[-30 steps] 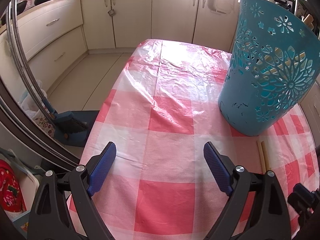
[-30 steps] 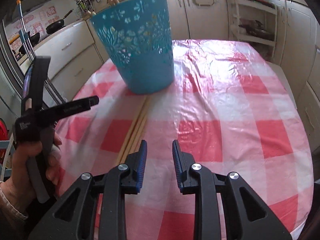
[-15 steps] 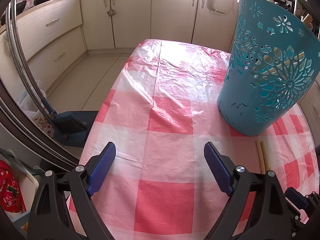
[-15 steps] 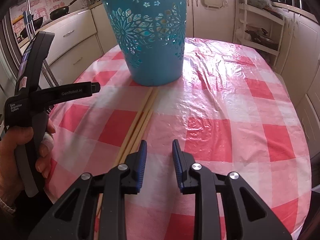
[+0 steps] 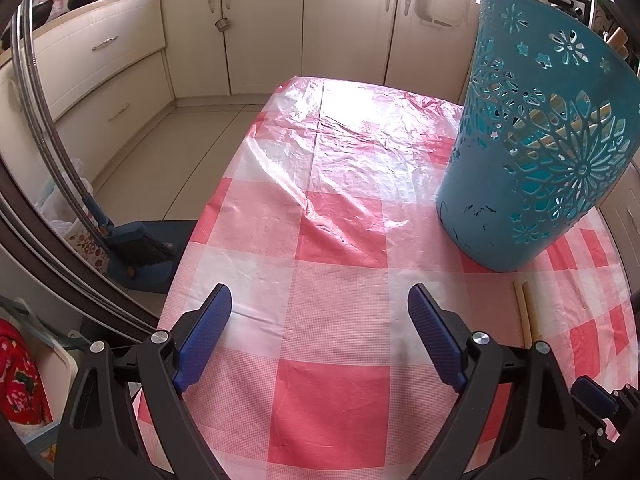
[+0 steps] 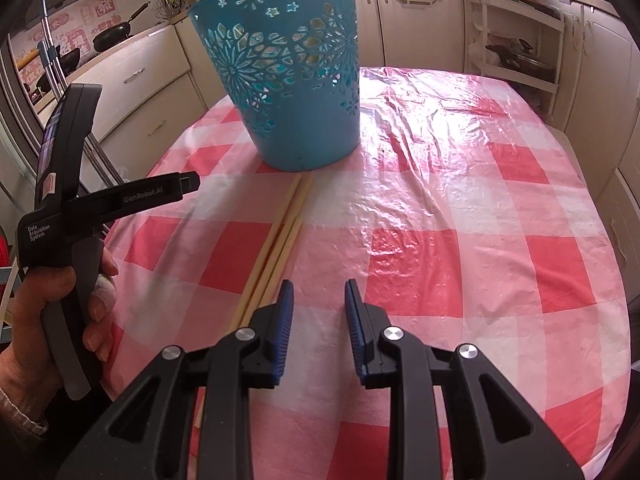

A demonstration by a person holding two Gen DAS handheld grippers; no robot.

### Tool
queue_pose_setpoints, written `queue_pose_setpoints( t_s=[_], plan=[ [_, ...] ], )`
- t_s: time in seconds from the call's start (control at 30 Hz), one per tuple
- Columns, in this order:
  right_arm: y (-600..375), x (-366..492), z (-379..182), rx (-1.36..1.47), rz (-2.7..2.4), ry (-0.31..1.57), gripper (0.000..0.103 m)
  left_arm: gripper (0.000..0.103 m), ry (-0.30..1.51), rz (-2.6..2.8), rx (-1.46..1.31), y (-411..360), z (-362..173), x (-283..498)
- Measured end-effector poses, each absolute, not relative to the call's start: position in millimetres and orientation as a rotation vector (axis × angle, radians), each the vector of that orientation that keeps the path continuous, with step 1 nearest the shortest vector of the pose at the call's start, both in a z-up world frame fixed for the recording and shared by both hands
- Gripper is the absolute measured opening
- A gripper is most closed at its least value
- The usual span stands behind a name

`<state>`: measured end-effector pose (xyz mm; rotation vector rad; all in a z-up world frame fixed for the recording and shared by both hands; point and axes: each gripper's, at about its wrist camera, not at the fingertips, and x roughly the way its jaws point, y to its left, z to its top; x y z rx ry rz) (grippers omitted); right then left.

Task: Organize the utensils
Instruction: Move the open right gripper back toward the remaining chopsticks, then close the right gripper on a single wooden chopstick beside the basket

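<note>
Chopsticks point(image 6: 280, 236) lie flat on counter point(image 6: 460, 240) just left of narrow, empty right claw point(image 6: 319, 292), long axis running up-frame to blue basket point(image 6: 288, 80); left claw point(image 5: 320, 300) wide, empty.

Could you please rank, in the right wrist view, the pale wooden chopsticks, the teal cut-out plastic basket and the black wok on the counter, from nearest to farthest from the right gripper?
1. Pale wooden chopsticks, just left of the right gripper.
2. Teal cut-out plastic basket, beyond the chopsticks' far ends.
3. Black wok, on the far-left counter.
</note>
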<state>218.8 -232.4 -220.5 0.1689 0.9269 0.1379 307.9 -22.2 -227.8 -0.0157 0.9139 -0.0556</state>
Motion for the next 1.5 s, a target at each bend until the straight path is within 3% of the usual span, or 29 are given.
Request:
queue_pose_setpoints(
  t_s=[0.63, 0.87, 1.5],
  plan=[
    [-203.6, 235.8, -219.6, 0.078, 0.15, 0.936, 0.017, 0.086, 0.917, -0.058, -0.014, -22.5, -227.8, 308.8],
    [-204.7, 250.3, -222.6, -0.031, 0.142, 0.935, 0.005, 0.086, 0.918, -0.06, -0.018, -21.9, -227.4, 309.1],
    [-266.1, 244.5, -227.4, 0.065, 0.157, 0.899, 0.006, 0.088, 0.947, -0.087, -0.052, -25.0, -226.1, 299.0]
  ],
)
